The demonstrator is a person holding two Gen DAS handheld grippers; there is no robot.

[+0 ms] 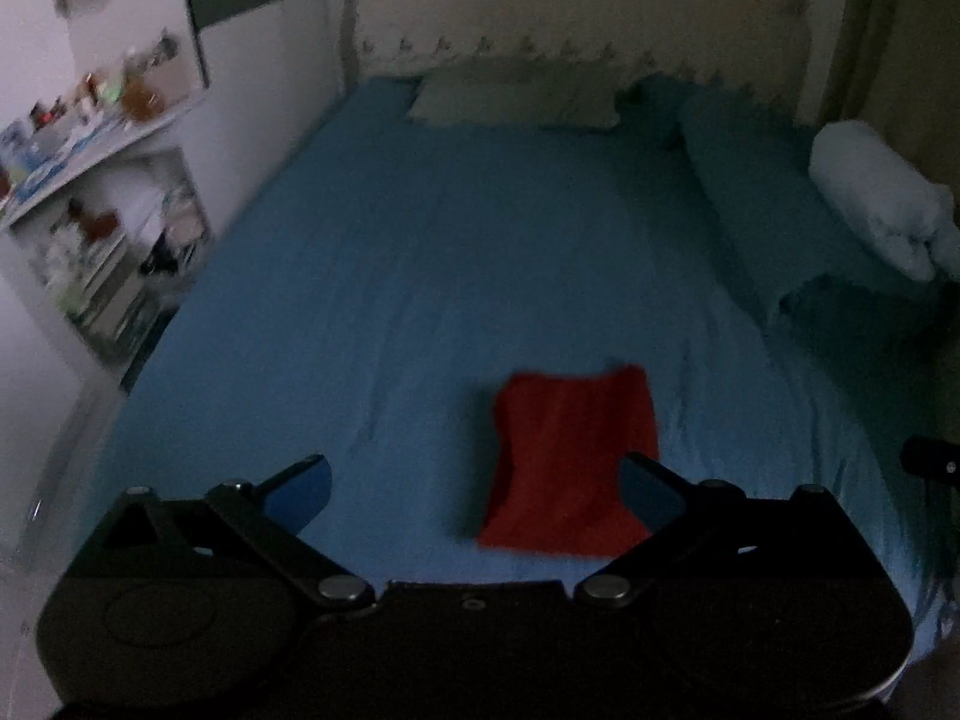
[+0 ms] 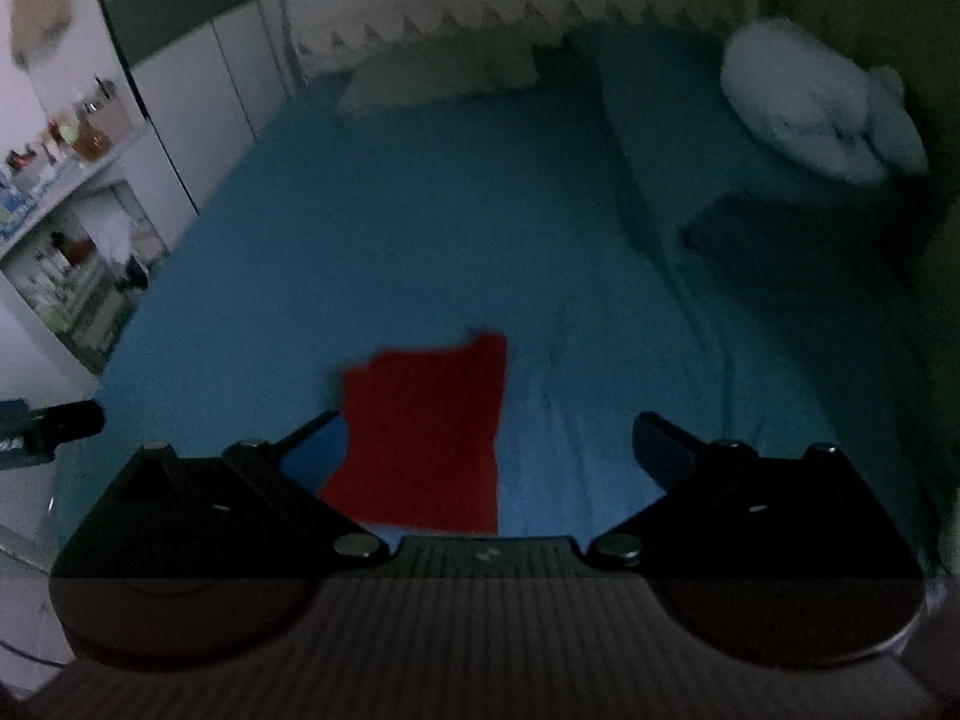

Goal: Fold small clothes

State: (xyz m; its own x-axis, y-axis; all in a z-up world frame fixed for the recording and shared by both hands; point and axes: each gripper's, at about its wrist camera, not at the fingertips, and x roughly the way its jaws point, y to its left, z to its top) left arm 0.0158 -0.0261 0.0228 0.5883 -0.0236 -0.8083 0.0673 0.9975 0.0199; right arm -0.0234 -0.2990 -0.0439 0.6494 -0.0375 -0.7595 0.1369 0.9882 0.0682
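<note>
A small red cloth (image 1: 570, 462) lies folded into a rough rectangle on the blue bed sheet (image 1: 420, 276), near the front edge of the bed. It also shows in the right wrist view (image 2: 420, 438). My left gripper (image 1: 474, 480) is open and empty, held above the bed with the cloth by its right finger. My right gripper (image 2: 486, 438) is open and empty, with the cloth by its left finger. Neither gripper touches the cloth. The other gripper's tip shows at the frame edge in each view (image 1: 930, 459) (image 2: 60, 420).
A pale pillow (image 1: 516, 96) lies at the head of the bed. A blue bolster (image 1: 756, 192) and a white bundle (image 1: 876, 198) lie along the right side. Cluttered shelves (image 1: 96, 180) stand against the left wall.
</note>
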